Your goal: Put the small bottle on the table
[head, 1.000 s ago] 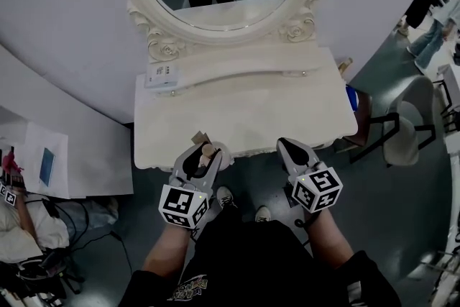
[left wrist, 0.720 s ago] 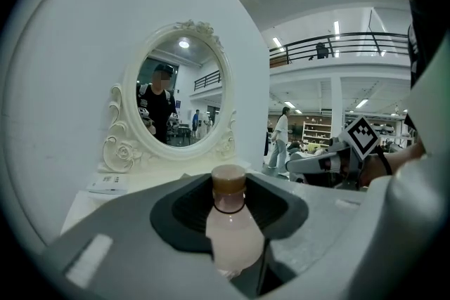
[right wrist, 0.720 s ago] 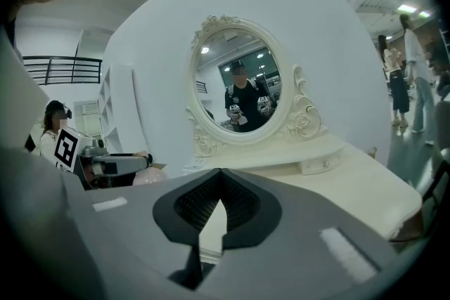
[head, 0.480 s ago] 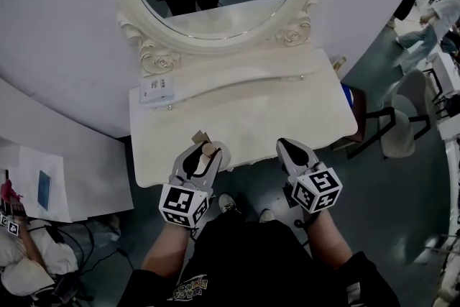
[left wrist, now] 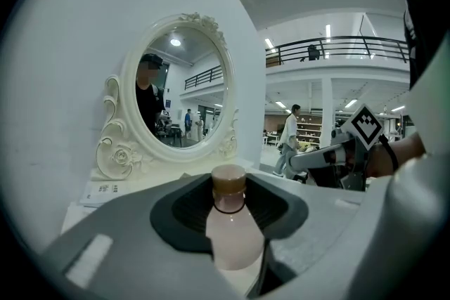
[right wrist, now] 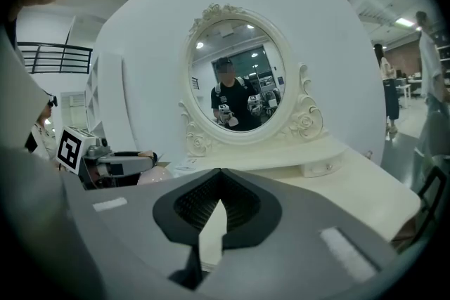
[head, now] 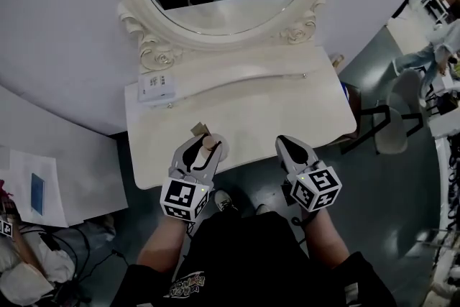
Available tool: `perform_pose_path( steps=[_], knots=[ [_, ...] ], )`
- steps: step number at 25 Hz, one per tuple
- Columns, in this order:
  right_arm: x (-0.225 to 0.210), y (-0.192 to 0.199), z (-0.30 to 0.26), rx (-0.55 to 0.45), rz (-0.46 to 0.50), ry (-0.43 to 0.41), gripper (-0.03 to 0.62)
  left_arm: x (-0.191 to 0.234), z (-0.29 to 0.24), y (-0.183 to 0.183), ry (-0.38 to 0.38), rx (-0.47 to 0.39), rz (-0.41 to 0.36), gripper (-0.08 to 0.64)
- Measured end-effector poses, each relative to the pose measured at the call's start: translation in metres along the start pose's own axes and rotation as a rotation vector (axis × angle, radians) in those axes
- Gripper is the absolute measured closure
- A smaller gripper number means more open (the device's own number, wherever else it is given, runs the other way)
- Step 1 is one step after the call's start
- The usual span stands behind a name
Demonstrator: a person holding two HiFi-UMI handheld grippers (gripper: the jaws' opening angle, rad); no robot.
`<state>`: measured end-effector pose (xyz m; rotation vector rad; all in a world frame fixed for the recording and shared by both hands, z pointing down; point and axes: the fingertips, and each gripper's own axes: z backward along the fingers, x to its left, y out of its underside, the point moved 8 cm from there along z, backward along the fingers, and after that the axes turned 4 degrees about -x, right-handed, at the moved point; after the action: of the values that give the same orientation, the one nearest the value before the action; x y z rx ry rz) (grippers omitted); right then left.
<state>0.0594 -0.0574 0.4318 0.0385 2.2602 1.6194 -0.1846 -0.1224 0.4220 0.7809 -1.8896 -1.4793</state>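
Over table (head: 273,108) edge, left gripper (head: 202,148) clasping small bottle (left wrist: 235,241)

I see small bottle (left wrist: 235,246) pale pink w/ tan cap (left wrist: 228,181); counter (head: 251,111) & mirror frame (head: 153,49) cream; left gripper (head: 204,148), right gripper (head: 293,149) grey, cubes (head: 184,199) b/w squares.

The small bottle (left wrist: 233,242) looks like smooth, pale pink plastic with a soft sheen, topped by a matt tan cap (left wrist: 229,180). The left gripper (head: 203,148) and right gripper (head: 289,145) are matt grey plastic, with black ribbed pads (right wrist: 244,201) that look rubbery. Their marker cubes (head: 184,199) carry flat black-and-white print. The tabletop (head: 273,111) is cream, smooth and satiny, seemingly painted. The mirror frame (head: 152,47) is carved, glossy cream around reflective glass.
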Motion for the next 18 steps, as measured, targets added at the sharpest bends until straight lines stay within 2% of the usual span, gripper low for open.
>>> perform_pose_path(
  steps=[9,18],
  knots=[
    [0.016,0.001,-0.016,-0.014,0.004,-0.031,0.563,0.009,0.009,0.0,0.003,0.008,-0.029,0.42],
    [-0.01,-0.009,-0.035,-0.014,0.012,-0.096,0.563,0.007,-0.014,-0.005,-0.057,0.015,-0.04,0.42]
  ],
)
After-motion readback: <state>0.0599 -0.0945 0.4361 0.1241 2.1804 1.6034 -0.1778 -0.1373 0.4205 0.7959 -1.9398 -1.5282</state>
